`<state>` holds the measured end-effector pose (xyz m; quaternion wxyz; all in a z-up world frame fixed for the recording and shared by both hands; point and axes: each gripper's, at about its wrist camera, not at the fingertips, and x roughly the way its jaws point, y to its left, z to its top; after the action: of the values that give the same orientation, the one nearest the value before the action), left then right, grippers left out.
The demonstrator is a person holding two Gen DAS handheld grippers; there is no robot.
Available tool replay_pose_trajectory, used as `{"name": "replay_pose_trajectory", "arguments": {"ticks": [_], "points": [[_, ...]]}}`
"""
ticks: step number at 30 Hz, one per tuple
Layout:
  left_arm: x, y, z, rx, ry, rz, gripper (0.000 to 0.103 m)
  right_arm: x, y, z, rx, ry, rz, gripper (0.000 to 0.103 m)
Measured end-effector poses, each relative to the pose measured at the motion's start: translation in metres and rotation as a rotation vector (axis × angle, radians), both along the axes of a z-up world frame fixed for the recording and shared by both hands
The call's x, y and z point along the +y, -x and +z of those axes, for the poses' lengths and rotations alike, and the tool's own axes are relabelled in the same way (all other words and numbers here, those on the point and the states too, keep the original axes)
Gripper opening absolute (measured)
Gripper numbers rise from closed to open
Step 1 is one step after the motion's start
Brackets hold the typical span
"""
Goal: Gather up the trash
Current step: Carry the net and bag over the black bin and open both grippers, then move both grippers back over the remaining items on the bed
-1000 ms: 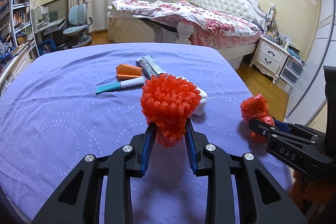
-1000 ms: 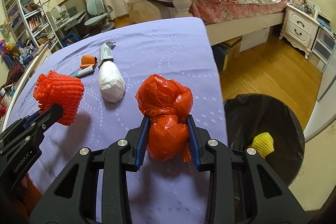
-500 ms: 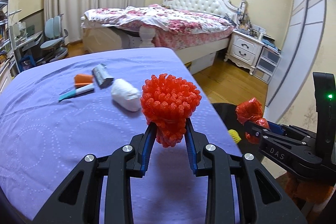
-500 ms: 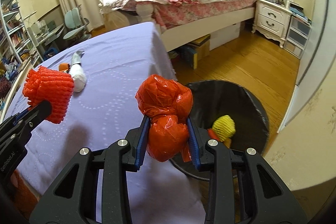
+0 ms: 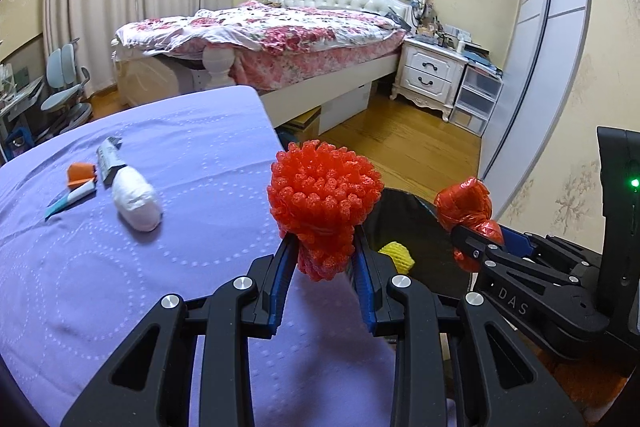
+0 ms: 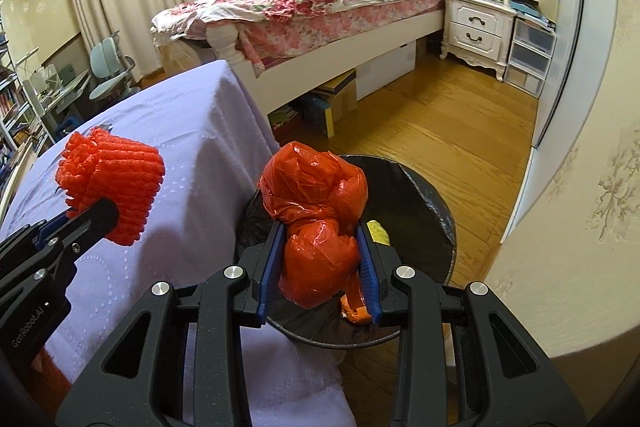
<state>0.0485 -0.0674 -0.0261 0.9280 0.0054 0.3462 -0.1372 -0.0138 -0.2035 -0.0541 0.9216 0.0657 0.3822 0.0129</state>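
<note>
My left gripper [image 5: 322, 251] is shut on a red foam net [image 5: 323, 203], held above the right edge of the purple-covered table [image 5: 120, 267]. My right gripper [image 6: 320, 247] is shut on a crumpled red plastic bag [image 6: 316, 211], which hangs over the black-lined trash bin [image 6: 436, 211]. A yellow foam net [image 5: 396, 254] lies inside the bin. From the right wrist view the red foam net [image 6: 112, 183] sits at the left, over the table. In the left wrist view the red bag [image 5: 466, 205] shows at the right, beyond the table edge.
On the table lie a white wad [image 5: 134, 201], a silver wrapper [image 5: 108, 157], an orange scrap [image 5: 80, 173] and a teal-and-white tube [image 5: 70, 199]. Beyond stand a bed [image 5: 288, 39], a white nightstand [image 5: 432, 75] and wooden floor [image 6: 440, 131]. A wall [image 6: 592, 187] closes the right side.
Both grippers have swung right with their loads, from over the middle of the table to its right edge. The bin has come into view under the red bag.
</note>
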Motion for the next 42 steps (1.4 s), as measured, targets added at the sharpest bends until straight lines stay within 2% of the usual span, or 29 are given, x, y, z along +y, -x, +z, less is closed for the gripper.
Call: {"name": "replay_pose_trajectory", "arguments": {"ticks": [7, 17, 18, 19, 21, 23, 27, 33, 42], "points": [[-0.027, -0.008, -0.009, 0.006, -0.037, -0.044, 0.03, -0.02, -0.006, -0.005, 0.008, -0.014, -0.036, 0.034], [-0.041, -0.018, -0.016, 0.031, -0.063, -0.066, 0.032, -0.034, -0.013, -0.013, 0.017, -0.026, -0.068, 0.035], [-0.042, -0.019, -0.016, 0.033, -0.067, -0.064, 0.036, -0.034, -0.013, -0.013, 0.017, -0.026, -0.07, 0.038], [-0.042, -0.02, -0.017, 0.037, -0.068, -0.063, 0.038, -0.035, -0.013, -0.014, 0.017, -0.028, -0.073, 0.044], [-0.04, -0.021, -0.018, 0.045, -0.065, -0.057, 0.049, -0.038, -0.013, -0.014, 0.012, -0.029, -0.087, 0.051], [-0.038, -0.021, -0.019, 0.044, -0.063, -0.049, 0.057, -0.039, -0.013, -0.015, 0.012, -0.024, -0.096, 0.051], [-0.034, -0.019, -0.02, 0.046, -0.062, -0.041, 0.067, -0.042, -0.013, -0.016, 0.016, -0.024, -0.104, 0.051], [-0.024, -0.013, -0.016, 0.033, -0.063, -0.016, 0.072, -0.042, -0.012, -0.016, 0.016, -0.023, -0.103, 0.057], [0.016, -0.007, -0.009, 0.02, -0.054, 0.077, 0.072, -0.015, -0.015, -0.01, 0.014, -0.017, -0.034, 0.058]]}}
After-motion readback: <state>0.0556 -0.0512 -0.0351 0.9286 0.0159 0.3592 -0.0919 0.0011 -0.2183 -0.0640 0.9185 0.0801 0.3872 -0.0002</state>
